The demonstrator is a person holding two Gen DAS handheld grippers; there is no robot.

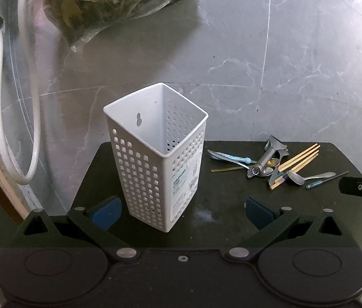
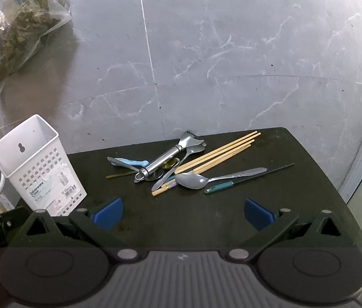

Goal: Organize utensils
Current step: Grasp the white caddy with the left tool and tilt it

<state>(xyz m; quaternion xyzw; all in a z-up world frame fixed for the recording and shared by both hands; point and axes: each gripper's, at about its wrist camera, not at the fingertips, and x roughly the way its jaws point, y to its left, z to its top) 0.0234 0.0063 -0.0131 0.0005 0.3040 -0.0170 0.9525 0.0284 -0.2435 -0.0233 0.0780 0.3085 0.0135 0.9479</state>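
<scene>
Grey marble tiles back a black tabletop. At centre frame lies a jumble of wooden chopsticks and slippery steel spoons; the light, empty white perforated plastic holder stands centre-left. Both the left claw and right claw are spread, gripping nothing. Thin stiff handles look best to pinch mid-shaft.

Left gripper jaws spread wide, low over the black table; right gripper likewise, gripping nothing.
</scene>
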